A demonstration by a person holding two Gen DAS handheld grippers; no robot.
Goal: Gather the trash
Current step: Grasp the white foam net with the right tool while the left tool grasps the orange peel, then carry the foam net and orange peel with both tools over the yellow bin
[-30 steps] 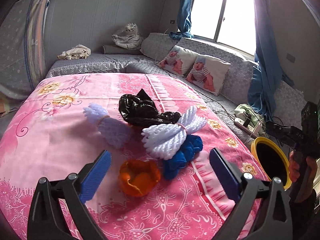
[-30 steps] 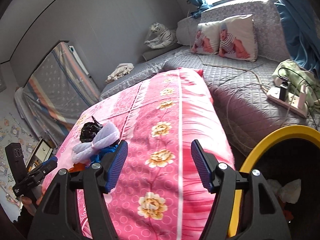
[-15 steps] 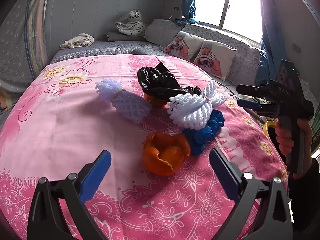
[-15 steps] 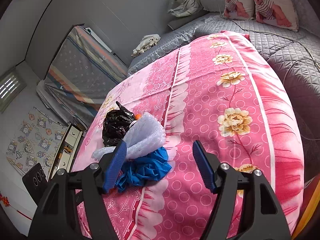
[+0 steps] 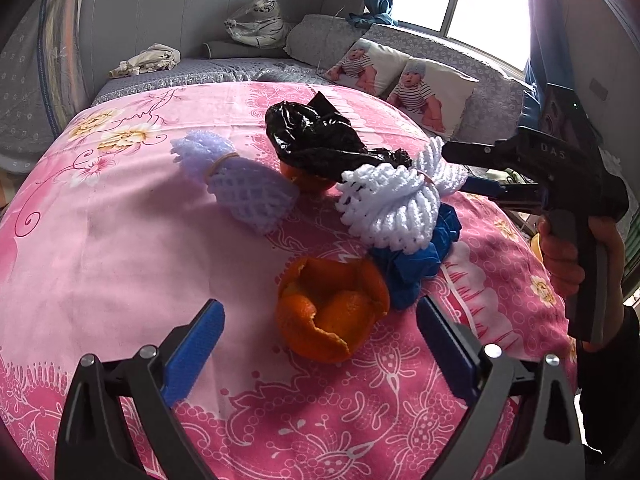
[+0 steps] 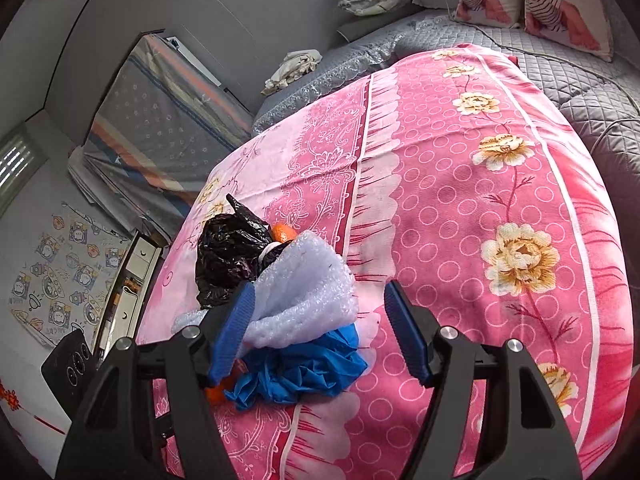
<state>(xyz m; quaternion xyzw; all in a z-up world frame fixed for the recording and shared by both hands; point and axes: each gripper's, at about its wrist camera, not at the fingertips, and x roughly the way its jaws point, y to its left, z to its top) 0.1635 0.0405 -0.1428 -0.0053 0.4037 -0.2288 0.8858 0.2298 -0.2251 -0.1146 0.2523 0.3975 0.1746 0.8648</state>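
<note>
Since the earlier frames, both grippers have been brought closer to the trash pile, and the yellow-rimmed bin is no longer seen in either view. Left gripper point(image 5: 318, 334) fingers have just been closing slightly yet stand wide, with the orange peel point(image 5: 332, 312) between the tips and untouched. Right gripper point(image 6: 316, 320) fingers have just been closing a little and are set at a middling gap; the white foam net point(image 6: 304, 300) lies between them, and contact with the pads cannot be told.

Trash is heaped on a pink floral bedcover point(image 5: 100, 248). Recorded items: a curled, cup-shaped orange peel; a white foam mesh sleeve, ribbed and tied at the waist; a lilac foam net point(image 5: 244, 188) of the same lattice texture, bound with a band, lying apart to the left; a glossy, crumpled black plastic bag point(image 5: 320, 140) resting on an orange fruit piece; a crumpled blue bag point(image 6: 304, 368) under the white net.

A hand point(image 5: 568, 256) is seen on the right gripper's handle.
</note>
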